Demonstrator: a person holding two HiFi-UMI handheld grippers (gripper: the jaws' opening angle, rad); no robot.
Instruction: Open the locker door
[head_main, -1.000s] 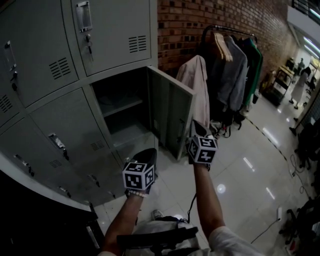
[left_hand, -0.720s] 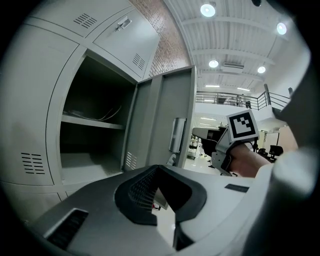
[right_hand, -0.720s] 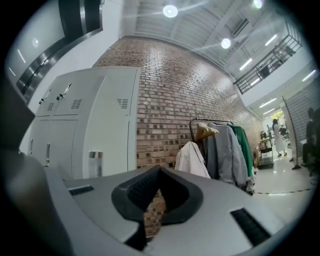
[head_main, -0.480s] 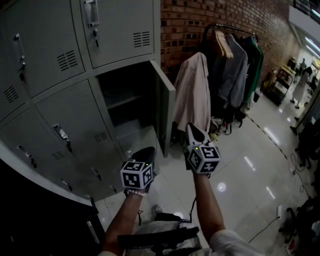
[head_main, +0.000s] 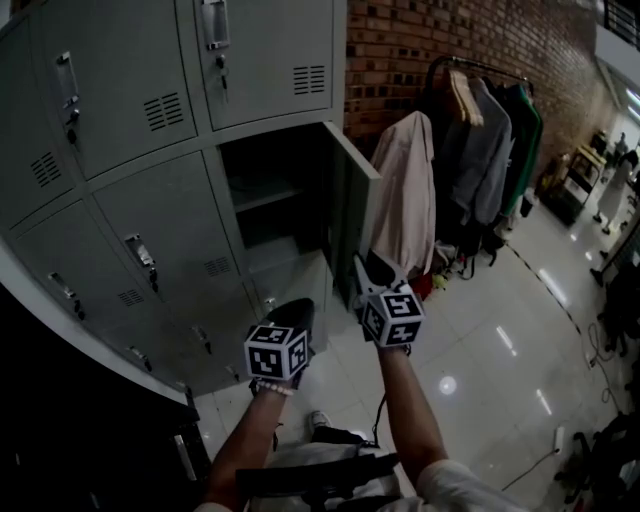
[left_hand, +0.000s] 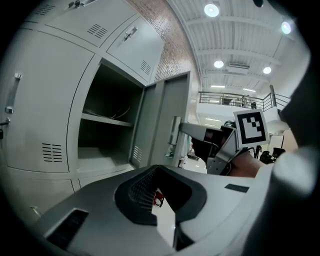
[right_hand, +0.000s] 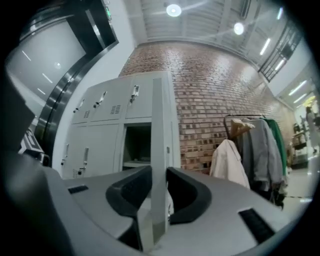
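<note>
The grey locker door stands swung out from its dark open compartment, edge-on to me. My right gripper is at the door's lower free edge. In the right gripper view the door edge runs up between the jaws of the right gripper, which are opening and no longer pinch it. My left gripper hangs lower left, away from the door, shut on nothing. In the left gripper view the left gripper faces the open compartment and the door.
Closed lockers with handles and keys fill the bank to the left and above. A brick wall stands behind. A clothes rack with a beige jacket hangs just right of the door. Glossy floor spreads to the right.
The door has swung wider, from facing me to edge-on. My right gripper moved left with its edge. The left gripper stayed put.
</note>
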